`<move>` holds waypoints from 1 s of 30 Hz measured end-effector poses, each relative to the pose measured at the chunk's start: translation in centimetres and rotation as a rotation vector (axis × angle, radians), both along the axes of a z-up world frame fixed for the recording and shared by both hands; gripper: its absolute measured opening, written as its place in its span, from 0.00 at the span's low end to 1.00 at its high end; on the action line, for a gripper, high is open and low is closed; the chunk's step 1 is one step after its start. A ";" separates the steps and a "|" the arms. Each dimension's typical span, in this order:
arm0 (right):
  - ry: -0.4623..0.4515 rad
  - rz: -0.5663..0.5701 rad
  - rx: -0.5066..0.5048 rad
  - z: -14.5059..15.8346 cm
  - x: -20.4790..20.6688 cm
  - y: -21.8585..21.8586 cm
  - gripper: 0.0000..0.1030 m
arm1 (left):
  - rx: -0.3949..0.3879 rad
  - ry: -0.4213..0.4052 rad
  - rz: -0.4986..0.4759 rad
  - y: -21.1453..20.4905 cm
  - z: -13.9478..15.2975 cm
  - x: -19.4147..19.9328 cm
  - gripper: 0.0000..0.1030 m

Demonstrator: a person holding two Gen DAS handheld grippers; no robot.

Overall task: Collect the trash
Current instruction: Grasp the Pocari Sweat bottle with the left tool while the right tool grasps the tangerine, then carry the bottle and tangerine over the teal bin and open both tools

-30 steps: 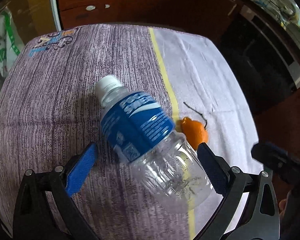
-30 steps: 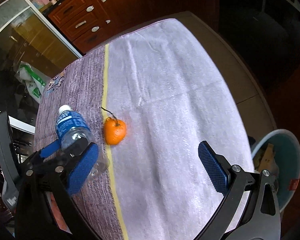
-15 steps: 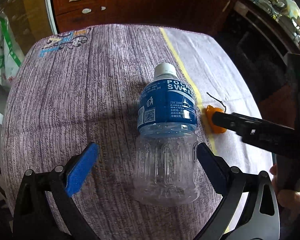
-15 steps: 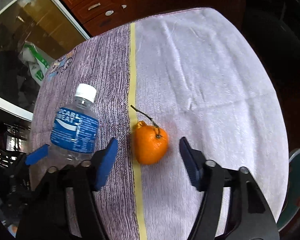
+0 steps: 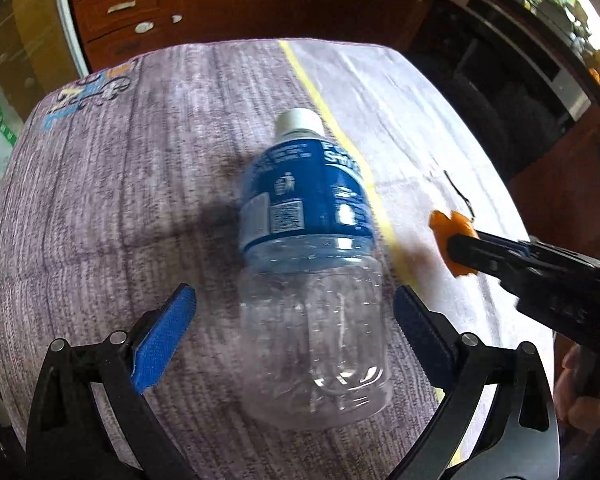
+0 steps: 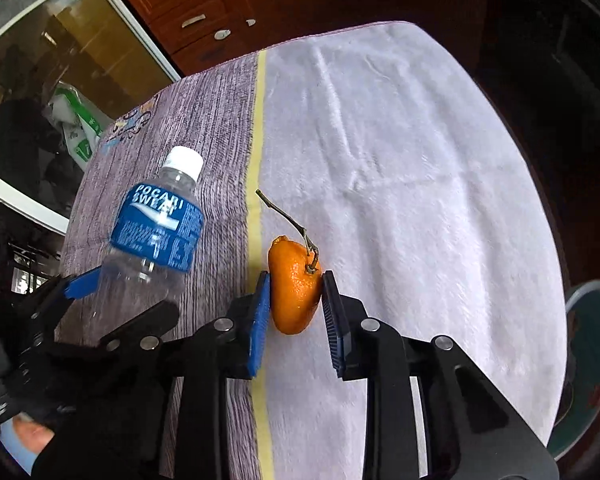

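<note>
Now orange peel [image 6: 293, 292] sits between right claw [image 6: 294, 312] pads.

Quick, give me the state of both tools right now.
Left tool: open, fingers either side of the plastic bottle, not clamped.
Right tool: closed onto the orange peel, pads touching both sides.

We see our right tool [image 6: 294, 312] closed on the orange peel [image 6: 294, 292], pads touching both its sides, just right of the cloth's yellow stripe [image 6: 256, 184]. Our left tool [image 6: 112, 300] stands wide around the bottle [image 6: 156, 232] near the worktop [image 6: 420, 160] left edge.
</note>
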State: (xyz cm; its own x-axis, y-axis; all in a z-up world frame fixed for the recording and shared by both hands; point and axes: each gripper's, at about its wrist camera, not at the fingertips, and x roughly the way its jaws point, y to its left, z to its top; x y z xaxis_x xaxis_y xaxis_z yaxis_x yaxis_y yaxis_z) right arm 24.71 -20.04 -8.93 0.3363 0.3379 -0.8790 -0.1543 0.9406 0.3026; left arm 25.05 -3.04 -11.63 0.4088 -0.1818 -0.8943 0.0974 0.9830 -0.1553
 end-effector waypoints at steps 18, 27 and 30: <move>-0.048 -0.089 0.109 3.0 -7.0 -7.6 0.24 | 0.066 -0.068 -0.123 -5.9 3.1 -5.0 0.62; -0.094 -0.232 0.148 4.0 -12.1 -16.3 0.24 | 0.041 -0.102 -0.302 -14.4 5.6 -8.1 0.62; -0.097 -0.321 0.146 3.8 -14.0 -21.2 0.24 | 0.045 -0.103 -0.369 -17.9 5.8 -9.0 0.62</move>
State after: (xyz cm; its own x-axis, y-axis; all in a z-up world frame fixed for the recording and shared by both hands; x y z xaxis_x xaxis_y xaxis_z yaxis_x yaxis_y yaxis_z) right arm 10.74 -41.27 -5.14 0.5248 0.3213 -0.7882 0.1078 0.8935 0.4360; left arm 16.05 -20.94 -5.88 0.4111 -0.2955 -0.8623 0.4592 0.8843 -0.0841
